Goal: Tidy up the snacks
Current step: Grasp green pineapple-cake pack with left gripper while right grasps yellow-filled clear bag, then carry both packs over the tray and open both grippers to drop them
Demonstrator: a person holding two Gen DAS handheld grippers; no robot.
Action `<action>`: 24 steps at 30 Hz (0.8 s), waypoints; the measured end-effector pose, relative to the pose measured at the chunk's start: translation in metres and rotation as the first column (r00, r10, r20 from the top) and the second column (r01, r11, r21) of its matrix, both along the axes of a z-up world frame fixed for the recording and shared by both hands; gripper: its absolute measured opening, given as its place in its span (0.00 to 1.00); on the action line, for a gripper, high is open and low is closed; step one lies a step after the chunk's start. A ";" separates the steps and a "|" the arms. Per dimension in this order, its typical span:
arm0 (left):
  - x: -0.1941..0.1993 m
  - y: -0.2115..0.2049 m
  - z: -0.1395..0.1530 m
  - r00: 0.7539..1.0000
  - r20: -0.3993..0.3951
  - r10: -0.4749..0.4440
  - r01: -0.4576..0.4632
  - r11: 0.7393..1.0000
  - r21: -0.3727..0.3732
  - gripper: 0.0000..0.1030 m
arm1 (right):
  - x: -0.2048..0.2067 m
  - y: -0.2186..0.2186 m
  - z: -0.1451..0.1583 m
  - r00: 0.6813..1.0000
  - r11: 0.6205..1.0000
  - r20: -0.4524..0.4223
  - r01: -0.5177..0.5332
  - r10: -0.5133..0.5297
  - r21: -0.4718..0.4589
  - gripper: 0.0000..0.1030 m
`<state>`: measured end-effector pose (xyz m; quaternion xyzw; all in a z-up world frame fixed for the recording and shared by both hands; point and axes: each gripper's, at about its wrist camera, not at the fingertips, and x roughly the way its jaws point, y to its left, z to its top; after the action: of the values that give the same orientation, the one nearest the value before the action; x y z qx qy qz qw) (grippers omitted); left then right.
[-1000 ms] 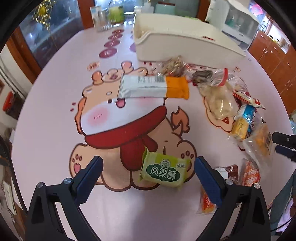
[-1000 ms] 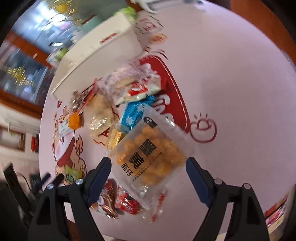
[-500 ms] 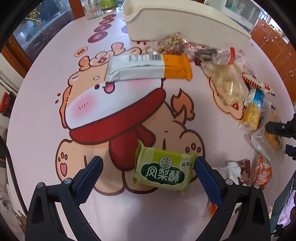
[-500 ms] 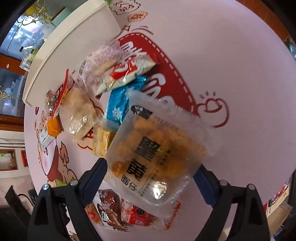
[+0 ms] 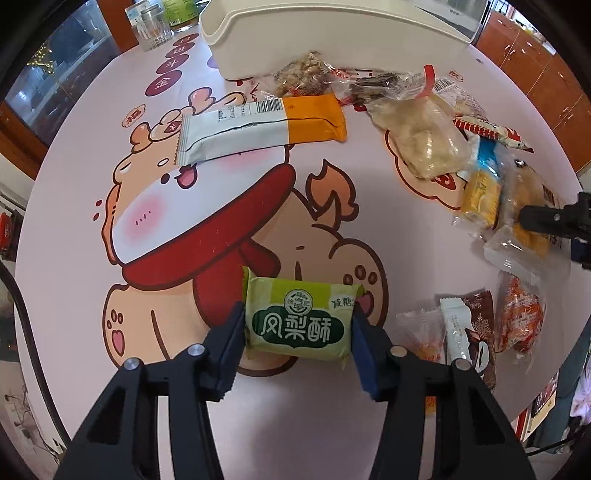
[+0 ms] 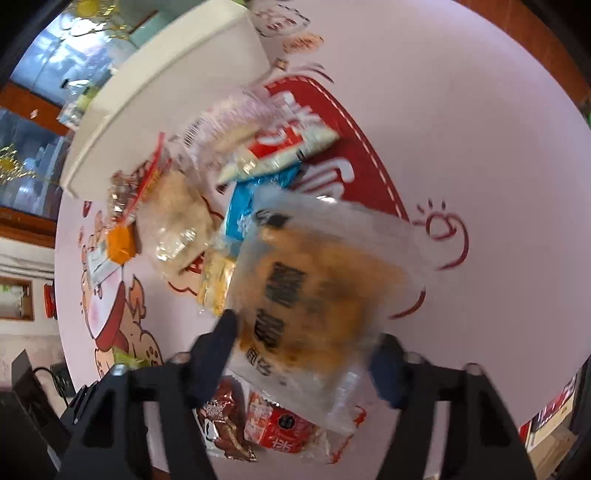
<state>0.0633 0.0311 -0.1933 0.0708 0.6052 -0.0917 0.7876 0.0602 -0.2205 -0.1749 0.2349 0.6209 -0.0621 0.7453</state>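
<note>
My left gripper [image 5: 298, 334] is shut on a green pineapple-cake packet [image 5: 299, 319] that lies on the pink cartoon tablecloth [image 5: 92, 258]. My right gripper [image 6: 306, 354] is shut on a clear bag of orange snacks [image 6: 314, 288]; this view is blurred. The same bag [image 5: 524, 221] and the right gripper's fingers [image 5: 546, 218] show at the right edge of the left wrist view. A cream bin [image 5: 332, 33] stands at the far side of the table and also shows in the right wrist view [image 6: 166, 92].
A white-and-orange bar [image 5: 258, 127], a clear bag of pale pieces [image 5: 424, 136], yellow [image 5: 480, 192], blue and red-white packets lie between bin and grippers. Brown and red packets [image 5: 476, 325] lie near the front right. Jars [image 5: 155, 26] stand at the back left.
Both grippers have moved forward and closed: the left onto the green packet, the right onto the clear bag of orange snacks.
</note>
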 end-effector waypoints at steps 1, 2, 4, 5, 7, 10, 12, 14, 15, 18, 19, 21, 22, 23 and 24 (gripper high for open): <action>-0.001 -0.001 0.001 1.000 0.010 0.000 -0.001 1.000 0.009 0.49 | 0.000 -0.001 0.002 1.000 1.000 0.002 -0.006 0.006 0.013 0.56; -0.005 -0.003 0.006 1.000 0.020 0.003 -0.003 1.000 0.014 0.49 | 0.000 -0.002 0.003 1.000 1.000 0.005 -0.010 0.010 0.019 0.54; -0.009 -0.001 0.015 0.999 0.048 0.008 -0.009 1.000 0.002 0.49 | -0.002 -0.003 0.006 1.000 1.000 0.015 -0.022 0.022 0.021 0.52; -0.010 -0.002 0.023 0.997 0.071 0.008 -0.008 1.000 -0.002 0.48 | -0.004 -0.004 0.009 0.999 0.999 0.025 -0.031 0.030 0.020 0.49; -0.008 -0.005 0.041 0.995 0.104 0.004 -0.003 1.000 -0.008 0.48 | -0.008 -0.001 0.017 0.997 0.999 0.052 -0.050 0.049 0.013 0.45; -0.002 -0.004 0.067 0.986 0.165 0.003 0.001 1.000 -0.023 0.48 | -0.011 0.008 0.031 0.993 0.997 0.094 -0.074 0.074 -0.002 0.43; 0.002 -0.008 0.087 0.977 0.213 0.000 0.008 0.999 -0.037 0.48 | -0.013 0.010 0.044 0.987 0.996 0.130 -0.093 0.094 -0.016 0.41; 0.004 -0.008 0.106 0.968 0.251 -0.006 0.017 0.999 -0.041 0.48 | -0.012 0.015 0.061 0.977 0.993 0.174 -0.116 0.119 -0.028 0.38; 0.011 -0.008 0.114 0.963 0.270 -0.008 0.020 0.999 -0.041 0.48 | -0.011 0.017 0.069 0.972 0.992 0.194 -0.125 0.129 -0.033 0.37; 0.024 -0.012 0.139 0.950 0.312 -0.011 0.028 0.998 -0.049 0.49 | -0.003 0.027 0.102 0.945 0.984 0.276 -0.163 0.176 -0.072 0.37; 0.031 -0.013 0.150 0.944 0.331 -0.009 0.029 0.998 -0.055 0.49 | 0.000 0.030 0.113 0.934 0.981 0.302 -0.172 0.191 -0.090 0.37; 0.041 -0.014 0.164 0.935 0.356 -0.004 0.030 0.997 -0.066 0.49 | 0.008 0.034 0.131 0.915 0.977 0.343 -0.182 0.210 -0.113 0.37; 0.047 -0.014 0.169 0.930 0.367 -0.002 0.029 0.997 -0.068 0.49 | 0.013 0.035 0.141 0.903 0.975 0.368 -0.185 0.219 -0.126 0.37; 0.056 -0.015 0.178 0.923 0.385 -0.001 0.028 0.997 -0.066 0.49 | 0.020 0.037 0.152 0.890 0.972 0.395 -0.188 0.230 -0.143 0.37; 0.062 -0.016 0.183 0.918 0.396 -0.001 0.028 0.998 -0.064 0.49 | 0.026 0.039 0.160 0.880 0.970 0.412 -0.187 0.236 -0.156 0.37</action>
<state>0.1251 0.0147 -0.0108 0.0653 0.4296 -0.1020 0.8948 0.0857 -0.1819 -0.0144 0.1315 0.4598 0.0380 0.8774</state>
